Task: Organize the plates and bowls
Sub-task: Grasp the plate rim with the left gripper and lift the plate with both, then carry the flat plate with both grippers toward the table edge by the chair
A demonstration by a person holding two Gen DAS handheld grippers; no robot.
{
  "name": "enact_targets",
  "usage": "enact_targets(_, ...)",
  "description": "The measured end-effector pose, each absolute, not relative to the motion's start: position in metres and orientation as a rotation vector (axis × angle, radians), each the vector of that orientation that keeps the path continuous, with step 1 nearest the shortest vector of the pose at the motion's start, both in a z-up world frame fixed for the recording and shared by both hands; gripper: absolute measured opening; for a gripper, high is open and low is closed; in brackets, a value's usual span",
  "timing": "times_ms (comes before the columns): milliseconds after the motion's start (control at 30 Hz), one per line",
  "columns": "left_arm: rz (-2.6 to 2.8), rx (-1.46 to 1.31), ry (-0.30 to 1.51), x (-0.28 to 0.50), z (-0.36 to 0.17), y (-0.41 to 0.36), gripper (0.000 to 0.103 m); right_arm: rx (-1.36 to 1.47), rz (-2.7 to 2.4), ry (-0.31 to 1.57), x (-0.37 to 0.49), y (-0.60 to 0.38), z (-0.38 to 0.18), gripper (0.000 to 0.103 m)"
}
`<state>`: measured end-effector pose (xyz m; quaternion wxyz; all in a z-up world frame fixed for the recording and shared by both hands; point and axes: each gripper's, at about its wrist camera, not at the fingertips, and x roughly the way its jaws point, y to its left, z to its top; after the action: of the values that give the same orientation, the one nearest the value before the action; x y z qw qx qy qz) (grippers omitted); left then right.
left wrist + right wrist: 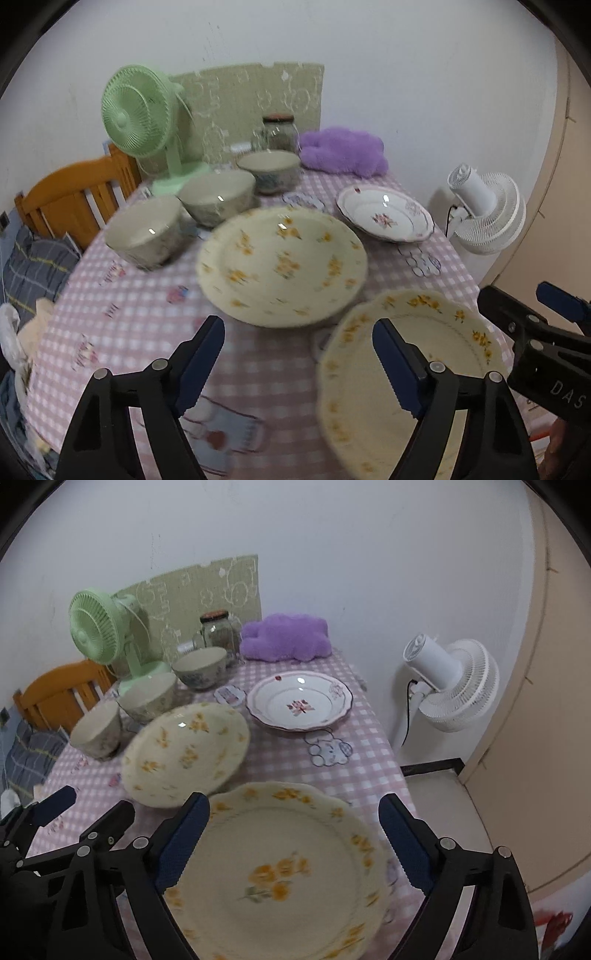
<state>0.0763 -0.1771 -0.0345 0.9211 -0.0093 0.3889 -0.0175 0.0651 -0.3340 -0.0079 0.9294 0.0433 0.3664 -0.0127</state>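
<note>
Checked table (369,760), near plate (280,878) by front edge, bare cloth left

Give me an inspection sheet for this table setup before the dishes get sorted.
Surface: table under pink checked cloth.
Job's things: three bowls in a row at left; two yellow-flowered plates, one white pink-flowered plate, all apart.
Clutter: green fan, glass jar, purple plush.
Grippers: left gripper and right gripper open, empty.
Cables: black cord on white fan.
Surroundings: white wall, wooden chair.
</note>
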Motion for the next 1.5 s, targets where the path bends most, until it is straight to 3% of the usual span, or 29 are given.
enact_targets(333,0.029,-0.069,0.961,0.088,-0.08,-0.217,0.079,0.058,0.06,0.886,0.092,-0.378,-0.054,0.091)
enact_targets(467,0.051,-0.081,1.002,0.091,-0.094,-0.221,0.071,0.054,0.099,0.96,0.101,-0.386,-0.076,0.084)
enact_targets(600,0.08,-0.08,1.017,0.091,-0.1,-0.222,0.071,0.051,0.132,1.004,0.105,-0.388,-0.091,0.079)
enact_targets(800,0.095,-0.075,1.052,0.094,-0.109,-0.223,0.07,0.053,0.168,1.063,0.111,-0.384,-0.107,0.061)
enact_targets(1500,-0.032,-0.058,1.031,0.086,-0.092,-0.202,0.071,0.077,0.047,1.114,0.1,-0.368,-0.104,0.061)
